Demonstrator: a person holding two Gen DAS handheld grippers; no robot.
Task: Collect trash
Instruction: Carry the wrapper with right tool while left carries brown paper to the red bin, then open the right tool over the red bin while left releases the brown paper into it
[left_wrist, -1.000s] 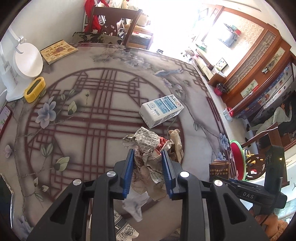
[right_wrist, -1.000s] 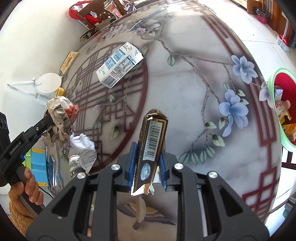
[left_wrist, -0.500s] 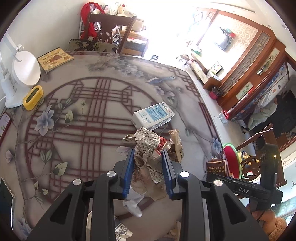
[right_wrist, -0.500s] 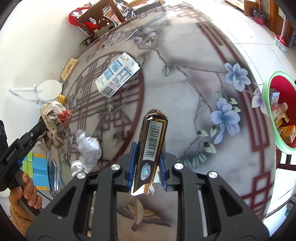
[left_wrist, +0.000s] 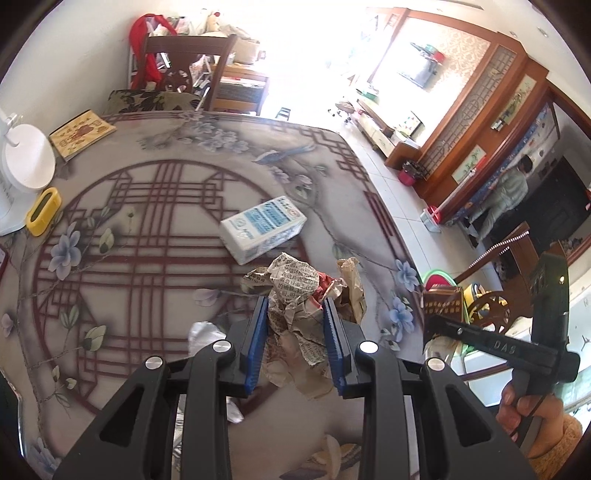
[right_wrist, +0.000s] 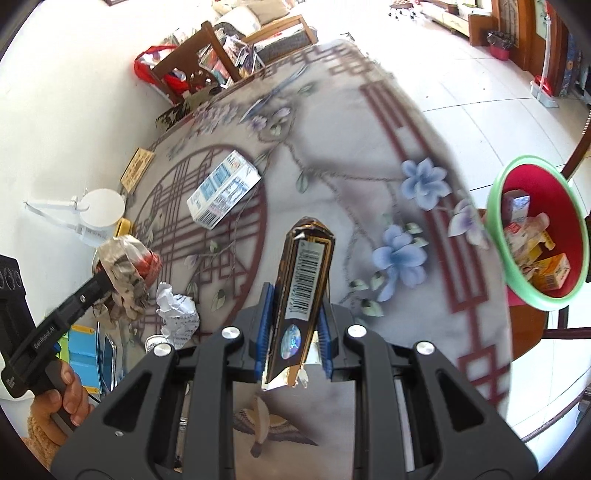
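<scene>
My left gripper (left_wrist: 293, 314) is shut on a wad of crumpled newspaper (left_wrist: 295, 291) and holds it above the table; the wad also shows in the right wrist view (right_wrist: 123, 266). My right gripper (right_wrist: 295, 306) is shut on a flattened dark brown and gold carton (right_wrist: 306, 280) with a barcode, held above the table's right part. A blue-and-white milk carton (left_wrist: 262, 229) lies on its side mid-table. A white crumpled paper (right_wrist: 177, 314) lies on the table below the left gripper. A red bin with a green rim (right_wrist: 539, 236), holding several cartons, stands on the floor beyond the table's right edge.
The table (left_wrist: 147, 192) has a floral and lattice cover. At its left are a white round stand (left_wrist: 26, 166), a yellow case (left_wrist: 42, 210) and a yellow booklet (left_wrist: 81, 133). A wooden chair (left_wrist: 184, 62) stands at the far side. Blue items (right_wrist: 83, 354) lie near the front left.
Both grippers have moved right toward the table's edge, still holding their loads. The red bin has come closer in the right wrist view. The white crumpled paper has dropped onto the table.
</scene>
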